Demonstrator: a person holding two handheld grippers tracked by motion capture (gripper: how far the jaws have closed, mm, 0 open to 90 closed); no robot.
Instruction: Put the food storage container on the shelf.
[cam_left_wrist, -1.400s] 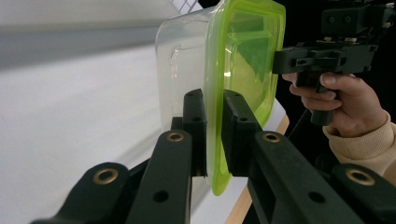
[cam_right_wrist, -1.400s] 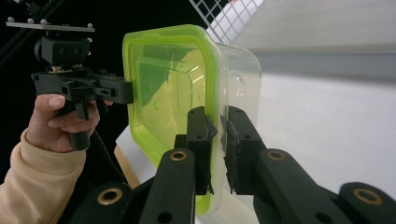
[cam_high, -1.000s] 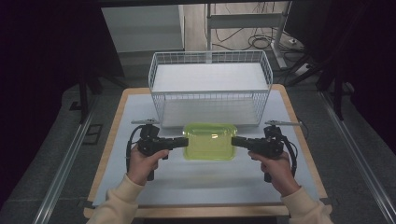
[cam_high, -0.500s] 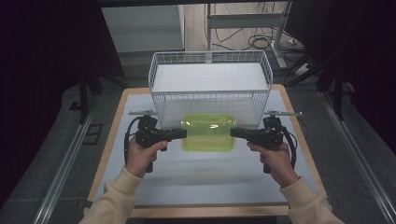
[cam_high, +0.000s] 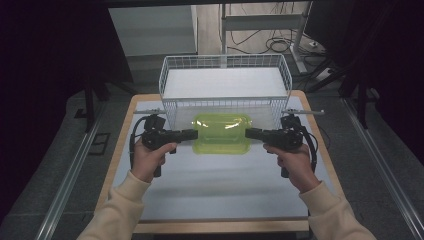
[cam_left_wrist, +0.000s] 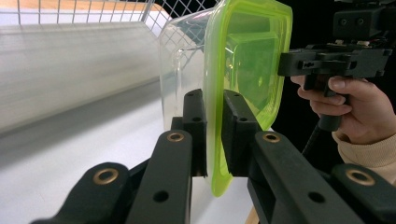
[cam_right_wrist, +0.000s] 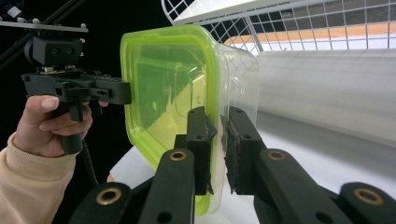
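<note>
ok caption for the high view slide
Two hand-held grippers, left and right, hold a green-lidded container by its ends before a white wire basket.

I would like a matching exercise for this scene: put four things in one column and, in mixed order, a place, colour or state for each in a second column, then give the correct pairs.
Things
1. lid of the clear container
2. wire basket
3. left gripper
4. table

Descriptions
A. white mesh, at the far side of the table
B. shut on the left edge of the container
C. translucent yellow-green
D. white top with a wooden border

Pairs: 1-C, 2-A, 3-B, 4-D

The right gripper clamps the opposite edge.
</note>
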